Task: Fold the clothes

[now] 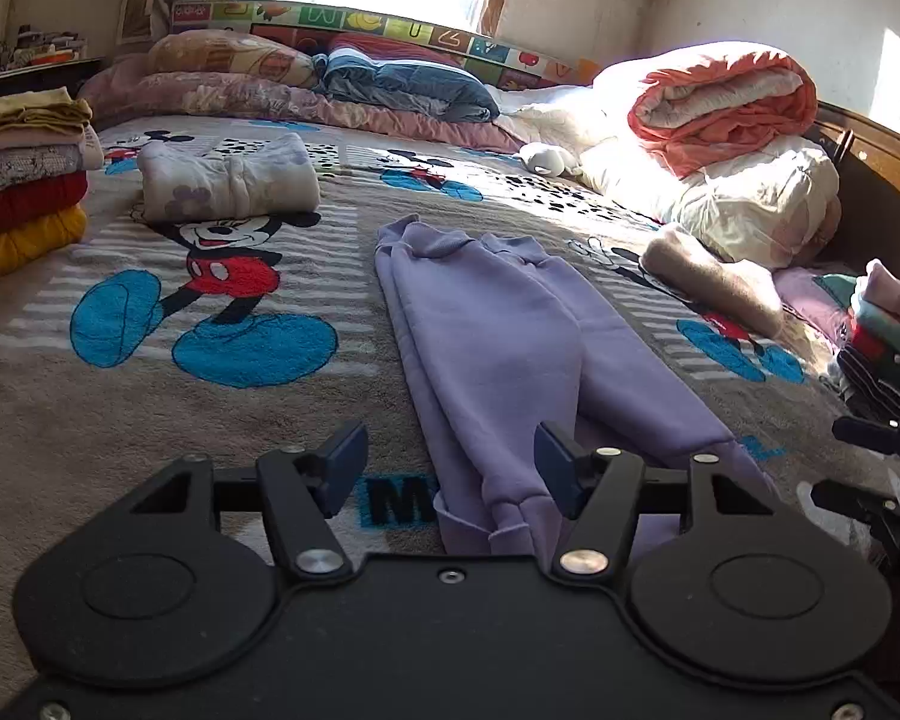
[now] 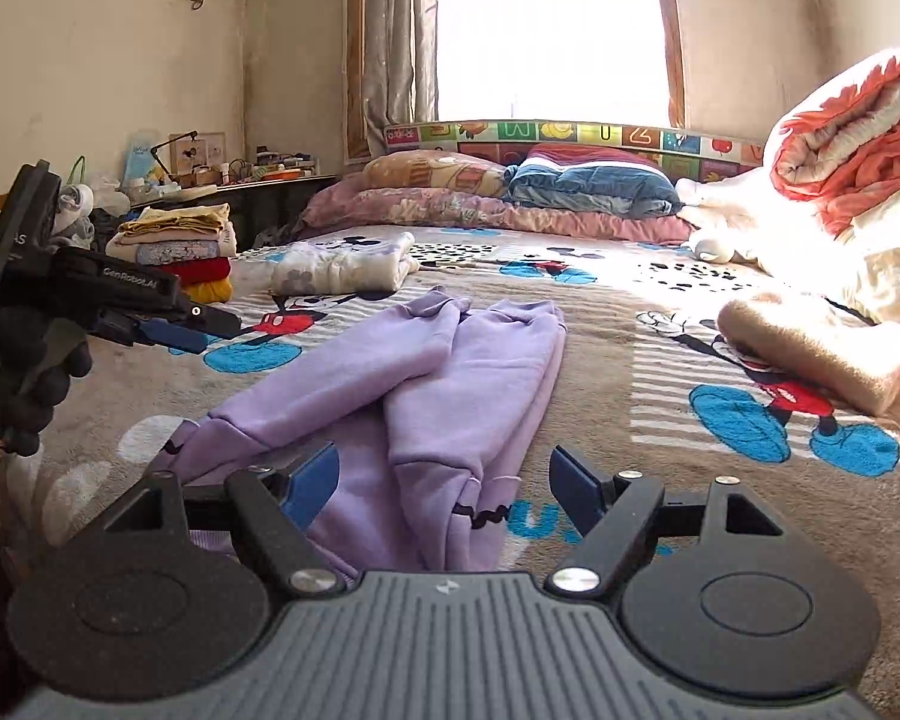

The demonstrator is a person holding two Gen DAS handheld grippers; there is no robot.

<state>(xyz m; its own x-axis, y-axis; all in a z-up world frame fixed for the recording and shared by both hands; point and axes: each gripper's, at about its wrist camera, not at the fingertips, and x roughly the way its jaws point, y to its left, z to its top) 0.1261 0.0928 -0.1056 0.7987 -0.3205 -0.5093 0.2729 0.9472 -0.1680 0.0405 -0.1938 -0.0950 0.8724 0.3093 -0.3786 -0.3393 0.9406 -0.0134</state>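
Both wrist views look low along the bed point(image 1: 150, 420), sharing purple trousers point(image 1: 498, 336).

- A bright window point(image 2: 549, 30) glows at 12 o'clock, washed out by daylight.
- Grey curtains point(image 2: 393, 42) hang at its 9 o'clock side.
- Cream walls point(image 2: 108, 60) look stained.
- The bed point(image 1: 150, 420) has a grey cartoon-mouse blanket.
- A picture-tile headboard point(image 1: 390, 27) runs under the window.
- A cluttered dark desk point(image 2: 258, 180) stands at 10 o'clock.
- Sunlight falls across the bedding at 2 o'clock.

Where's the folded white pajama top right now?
The white top lies on the bed, far left of the purple garment in both views, just right of the clothes stack and above the Mickey print.
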